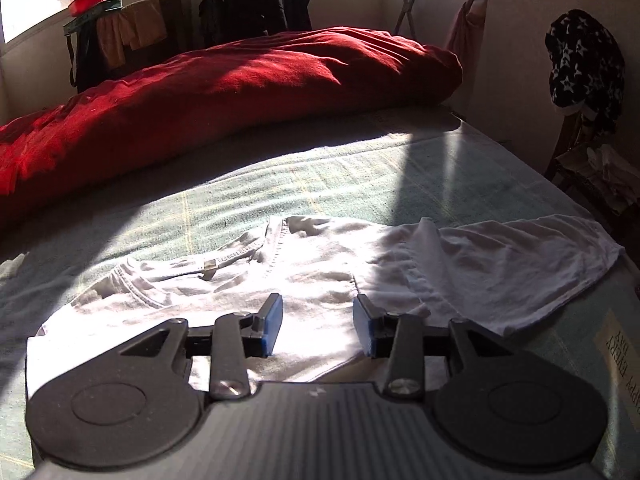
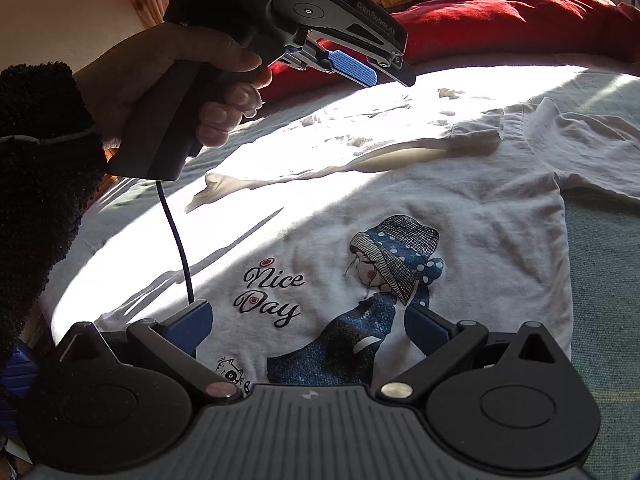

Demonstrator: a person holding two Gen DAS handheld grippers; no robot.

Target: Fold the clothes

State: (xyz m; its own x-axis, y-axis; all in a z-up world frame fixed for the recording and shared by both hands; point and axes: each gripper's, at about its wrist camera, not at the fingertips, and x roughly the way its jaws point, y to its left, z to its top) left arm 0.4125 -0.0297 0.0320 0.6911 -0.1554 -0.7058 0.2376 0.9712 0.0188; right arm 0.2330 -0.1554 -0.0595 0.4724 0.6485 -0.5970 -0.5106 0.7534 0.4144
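Lying face up on the green bedspread [image 1: 328,168], the white T-shirt [image 2: 400,216] shows its "Nice Day" print [image 2: 270,292] and a girl in a dotted hat, and its upper part, toward twelve o'clock in the right wrist view, is rumpled, with one edge curled over itself. In the left wrist view the collar sits at about ten o'clock of the left gripper [image 1: 318,326] and a sleeve trails off toward two o'clock.

Neither tool has hold of the cloth. The left gripper's blue pads stand parted with nothing between them, above the shirt near the neckline. The right gripper [image 2: 308,330] has its fingers spread wide over the printed chest, also empty.

Main risk, as I judge it: folding over that curled edge would lock the creases into the fold. A pinch taken from here could catch only the top layer, so the back layer drags and the fold goes crooked. Pressing low may also nip the bedspread with the shirt. Harsh sun bleaches the fabric at eleven o'clock, hiding edges, so a grasp there could miss. The red quilt [image 1: 224,92] lies well clear at twelve o'clock
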